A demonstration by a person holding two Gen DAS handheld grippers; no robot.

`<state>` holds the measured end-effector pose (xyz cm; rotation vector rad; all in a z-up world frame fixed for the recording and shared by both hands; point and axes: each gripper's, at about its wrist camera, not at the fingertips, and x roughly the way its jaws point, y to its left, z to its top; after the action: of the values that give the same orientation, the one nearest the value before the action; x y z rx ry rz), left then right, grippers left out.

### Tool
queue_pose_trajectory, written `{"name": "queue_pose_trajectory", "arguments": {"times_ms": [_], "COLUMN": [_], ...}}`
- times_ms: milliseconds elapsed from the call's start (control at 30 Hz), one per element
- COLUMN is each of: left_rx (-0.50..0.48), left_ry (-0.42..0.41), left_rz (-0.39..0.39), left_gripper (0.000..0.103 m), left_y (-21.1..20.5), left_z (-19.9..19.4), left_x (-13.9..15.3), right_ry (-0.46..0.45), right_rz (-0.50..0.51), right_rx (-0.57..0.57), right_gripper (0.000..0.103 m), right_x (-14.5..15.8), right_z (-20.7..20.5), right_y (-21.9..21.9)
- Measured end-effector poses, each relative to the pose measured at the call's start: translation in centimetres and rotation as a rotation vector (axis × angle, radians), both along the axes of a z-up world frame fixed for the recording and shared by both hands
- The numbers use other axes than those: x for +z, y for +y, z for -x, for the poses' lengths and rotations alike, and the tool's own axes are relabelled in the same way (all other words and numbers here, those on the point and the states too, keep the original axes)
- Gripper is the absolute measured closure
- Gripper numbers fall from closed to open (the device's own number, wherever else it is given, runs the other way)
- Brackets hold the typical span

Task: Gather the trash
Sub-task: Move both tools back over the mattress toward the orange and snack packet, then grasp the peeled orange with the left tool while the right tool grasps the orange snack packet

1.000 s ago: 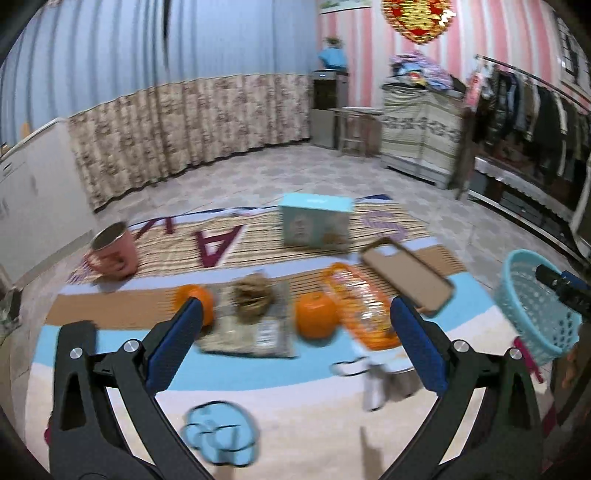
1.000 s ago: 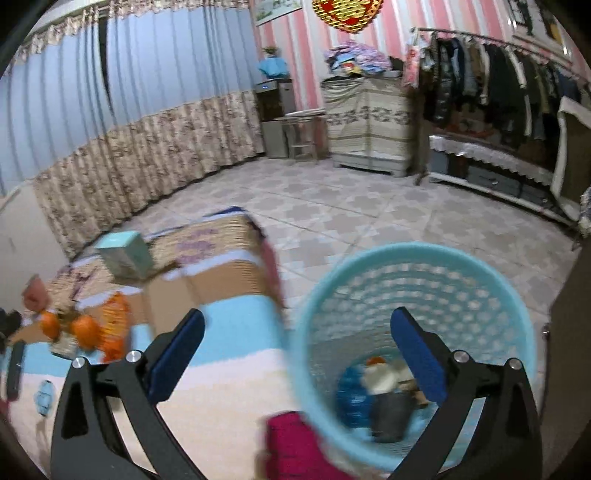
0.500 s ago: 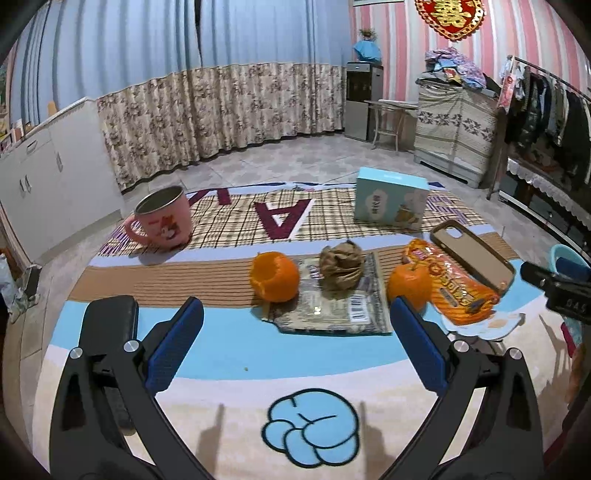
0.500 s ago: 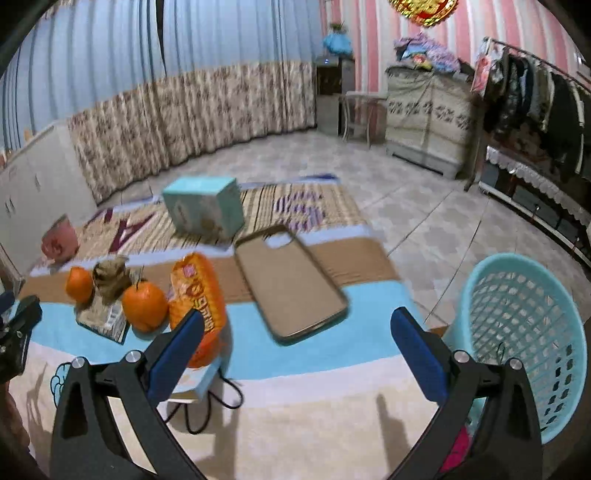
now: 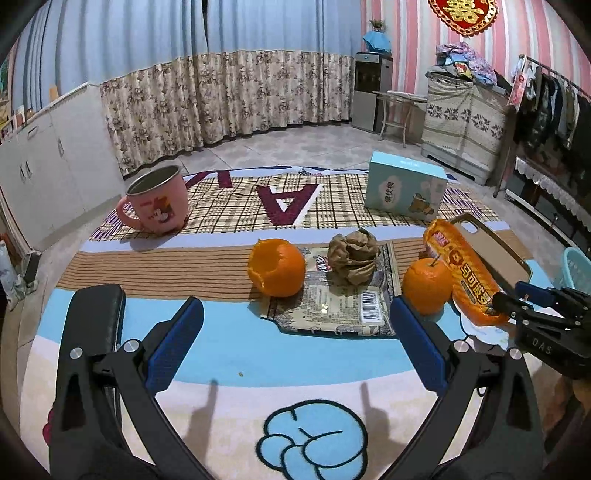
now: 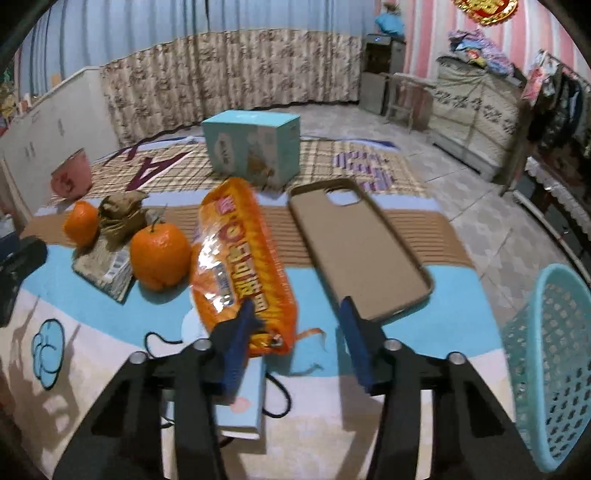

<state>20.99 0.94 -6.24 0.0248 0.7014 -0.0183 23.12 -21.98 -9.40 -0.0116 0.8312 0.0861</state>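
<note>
Your right gripper [image 6: 295, 325]: jaws apart, straddling orange snack bag [image 6: 243, 258] end, frame centre.
Your left gripper [image 5: 295, 332]: wide, empty, lower frame.

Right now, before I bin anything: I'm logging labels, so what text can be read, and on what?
"A": checked mat.
"DAS": body of the right gripper.
"囍": red wall ornament.
Chinese print on the orange snack bag, blue box and flat wrapper: too blurred or small to read.

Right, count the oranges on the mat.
2. The hollowed orange sits left of the crumpled brown paper; the whole orange sits right of it, beside the orange snack bag.
</note>
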Motion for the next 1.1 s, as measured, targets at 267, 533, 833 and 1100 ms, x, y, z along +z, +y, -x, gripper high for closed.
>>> {"name": "queue_pose_trajectory", "arguments": {"times_ms": [267, 533, 833, 1100], "left_rx": [-0.044, -0.071, -0.126, -0.179], "left_ry": [0.023, 0.021, 0.017, 0.068], "left_rz": [0.005, 0.031, -0.043, -0.034], "left_gripper": [0.005, 0.005, 0.006, 0.021], "left_y": [-2.1, -4.7, -8.4, -9.8], "left_z": [-0.3, -1.0, -2.7, -4.4], "left_x": [-0.8, -0.6, -1.2, -2.7], "right_ry": [-0.014, -0.063, -0.125, -0.116], "right_rz": [-0.076, -0.128, -0.141, -0.167], "right_rx": [0.035, -0.052, -0.136, -0.195], "right_gripper": [0.094, 0.099, 0.1, 0.1], "right_x": [0.6, 1.8, 2.7, 1.9], "right_z": [0.5, 0.5, 1.1, 1.0], "right_y": [-1.6, -4.6, -6.9, -8.7]}}
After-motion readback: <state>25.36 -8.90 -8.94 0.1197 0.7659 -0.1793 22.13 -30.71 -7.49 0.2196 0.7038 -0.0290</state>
